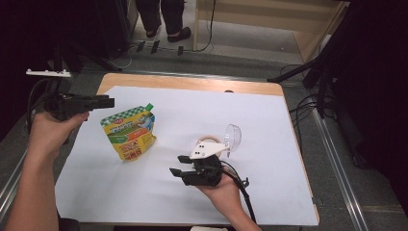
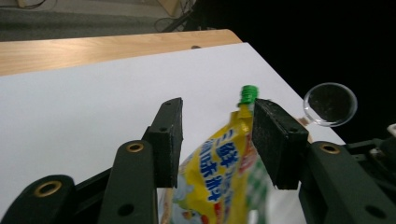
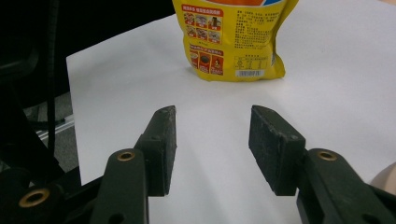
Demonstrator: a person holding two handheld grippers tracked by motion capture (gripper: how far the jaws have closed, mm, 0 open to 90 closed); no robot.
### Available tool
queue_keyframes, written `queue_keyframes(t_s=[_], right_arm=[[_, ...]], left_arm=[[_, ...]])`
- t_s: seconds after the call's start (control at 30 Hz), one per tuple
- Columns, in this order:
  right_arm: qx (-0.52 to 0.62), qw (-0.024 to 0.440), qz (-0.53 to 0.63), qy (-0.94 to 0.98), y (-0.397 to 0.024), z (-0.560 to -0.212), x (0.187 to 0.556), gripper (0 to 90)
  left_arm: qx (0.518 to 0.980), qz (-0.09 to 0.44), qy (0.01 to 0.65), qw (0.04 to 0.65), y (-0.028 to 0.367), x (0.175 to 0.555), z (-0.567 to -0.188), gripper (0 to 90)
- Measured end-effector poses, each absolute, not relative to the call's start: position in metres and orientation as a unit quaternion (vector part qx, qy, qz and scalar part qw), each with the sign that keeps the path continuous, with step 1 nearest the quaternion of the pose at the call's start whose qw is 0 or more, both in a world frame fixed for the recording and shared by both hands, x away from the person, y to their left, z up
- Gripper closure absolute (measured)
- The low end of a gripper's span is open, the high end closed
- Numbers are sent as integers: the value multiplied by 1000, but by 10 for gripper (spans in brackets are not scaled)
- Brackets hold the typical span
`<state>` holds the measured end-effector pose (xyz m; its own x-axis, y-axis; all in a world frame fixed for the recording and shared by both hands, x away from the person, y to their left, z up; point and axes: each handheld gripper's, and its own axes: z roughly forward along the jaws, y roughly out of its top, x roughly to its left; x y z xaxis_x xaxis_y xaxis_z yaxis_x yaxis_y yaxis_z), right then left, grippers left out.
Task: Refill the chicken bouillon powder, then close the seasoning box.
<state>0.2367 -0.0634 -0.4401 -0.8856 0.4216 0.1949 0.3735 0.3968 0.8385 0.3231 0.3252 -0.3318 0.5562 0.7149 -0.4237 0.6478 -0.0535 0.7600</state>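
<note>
A: The left claw [image 1: 109,101] hangs at the sheet's left edge, jaws parted and gripping nothing; the pouch [image 1: 129,132] lies just beyond its tips, apart from them.

B: And in its own view?

A: The pouch [image 2: 219,172] shows in the gap between the pads (green cap [image 2: 248,94] pointing away), but neither pad presses on it.

B: The right claw?

A: The right claw [image 1: 177,164] is low over the sheet [image 1: 269,192], jaws apart and empty, aimed at the pouch's bottom edge [image 3: 236,74] with bare white between.

B: Anything crowding it?

A: A clear dish [image 1: 233,136] stands on edge just behind it, beside a tape roll [image 1: 208,140]. The sheet's near and right parts lie open; the table's wooden edge [image 1: 192,83] runs along the far side.
</note>
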Motion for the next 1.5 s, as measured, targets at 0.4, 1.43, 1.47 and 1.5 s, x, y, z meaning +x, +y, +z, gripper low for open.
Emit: queue_keyframes(t_s=[0.4, 1.43, 1.47, 1.5], right_arm=[[246, 13, 496, 833, -71, -431, 240, 531], [301, 26, 504, 809, -148, -377, 262, 900], [303, 27, 504, 808, -151, -375, 262, 900], [305, 29, 505, 807, -153, -373, 263, 900]], left_arm=[[726, 38, 482, 489, 337, 336, -366, 510], [740, 26, 492, 458, 318, 340, -409, 466], [742, 26, 491, 456, 317, 339, -410, 465], [744, 26, 490, 454, 316, 339, -411, 464]])
